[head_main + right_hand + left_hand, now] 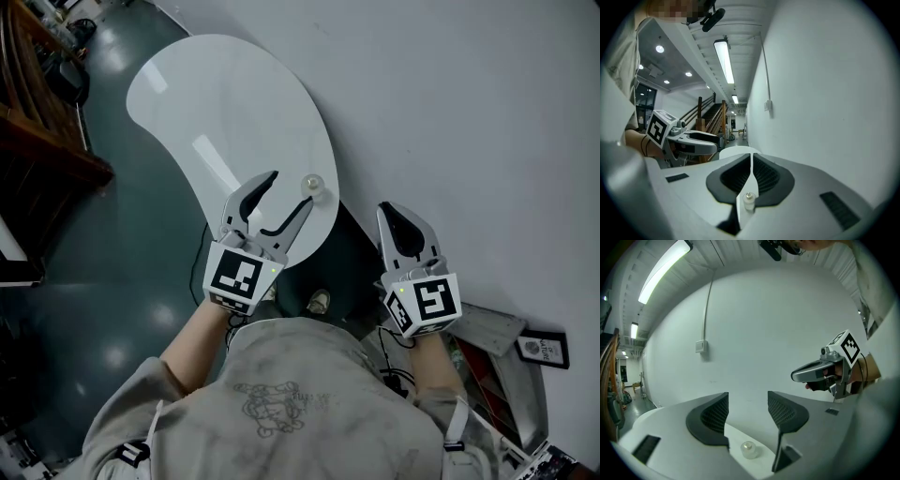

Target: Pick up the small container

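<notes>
One white wall runs along the right and one dark floor lies to the left. Between them is one white, bean-shaped table, its top bare except for the target.

Two grippers, both mine to steer.
- Left gripper hovers over the table's near edge. Its jaws stand wide and empty, aimed so the gap lines up on the target. I read that as the approach for the pick, not a grip.
- Right gripper hangs off the table, beside the wall, jaws together on nothing. I judge it is held clear so it does not crowd the left one.

One small container: translucent, round, narrower at the top. It sits upright on the table close to the edge facing the wall, just ahead of the left jaw tips and apart from both pads. The left gripper view shows it low in the gap, beyond the pads.

Next move, to my mind: ease forward and down until the pads flank it, then close.
</notes>
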`<state>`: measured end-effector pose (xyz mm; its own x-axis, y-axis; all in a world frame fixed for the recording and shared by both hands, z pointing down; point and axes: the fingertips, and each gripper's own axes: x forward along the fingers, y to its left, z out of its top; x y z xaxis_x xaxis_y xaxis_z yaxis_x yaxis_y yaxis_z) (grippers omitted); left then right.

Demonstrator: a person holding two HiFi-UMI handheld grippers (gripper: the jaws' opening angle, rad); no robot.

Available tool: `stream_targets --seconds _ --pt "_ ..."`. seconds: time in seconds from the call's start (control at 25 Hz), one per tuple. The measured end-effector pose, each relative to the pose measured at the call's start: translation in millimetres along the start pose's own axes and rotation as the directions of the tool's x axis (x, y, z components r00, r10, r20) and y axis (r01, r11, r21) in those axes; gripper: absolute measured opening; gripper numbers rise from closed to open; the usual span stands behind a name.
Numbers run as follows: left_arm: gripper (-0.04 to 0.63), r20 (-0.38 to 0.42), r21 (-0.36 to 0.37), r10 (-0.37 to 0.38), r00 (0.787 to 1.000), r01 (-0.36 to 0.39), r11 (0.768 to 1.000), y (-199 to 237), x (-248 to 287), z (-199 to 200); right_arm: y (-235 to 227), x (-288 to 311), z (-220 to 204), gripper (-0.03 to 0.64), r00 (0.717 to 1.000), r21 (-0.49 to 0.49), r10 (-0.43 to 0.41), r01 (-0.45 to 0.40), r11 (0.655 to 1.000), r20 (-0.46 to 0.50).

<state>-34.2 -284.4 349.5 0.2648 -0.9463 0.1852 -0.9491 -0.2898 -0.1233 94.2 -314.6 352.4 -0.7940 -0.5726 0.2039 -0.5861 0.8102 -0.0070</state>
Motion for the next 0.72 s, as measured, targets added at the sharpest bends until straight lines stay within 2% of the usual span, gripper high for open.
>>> stream_targets --seconds 0.16,0.32,0.52,0.72 --pt "0.294 0.009 0.011 -0.057 0.998 0.057 0.998 2.3 32.8 -12.4 -7.0 11.9 5.7 0.035 1.000 -0.018 -0.017 0.017 1.000 0.006" --pt "0.319 -0.002 0.047 -0.115 0.993 0.114 0.992 1.6 64.8 -33.2 -15.8 26.5 4.4 0.035 0.999 -0.009 -0.045 0.046 0.999 0.014" --pt "0.324 -0.050 0.076 -0.241 0.969 0.245 0.967 -10.5 101.7 -81.0 -20.2 47.8 -8.8 0.035 0.998 -0.002 -0.060 0.060 0.998 -0.002" --pt "0.334 -0.125 0.059 -0.268 0.955 0.277 0.959 -9.0 130.5 -133.9 -25.7 67.5 -31.4 0.035 0.995 0.008 -0.098 0.098 0.995 -0.035"
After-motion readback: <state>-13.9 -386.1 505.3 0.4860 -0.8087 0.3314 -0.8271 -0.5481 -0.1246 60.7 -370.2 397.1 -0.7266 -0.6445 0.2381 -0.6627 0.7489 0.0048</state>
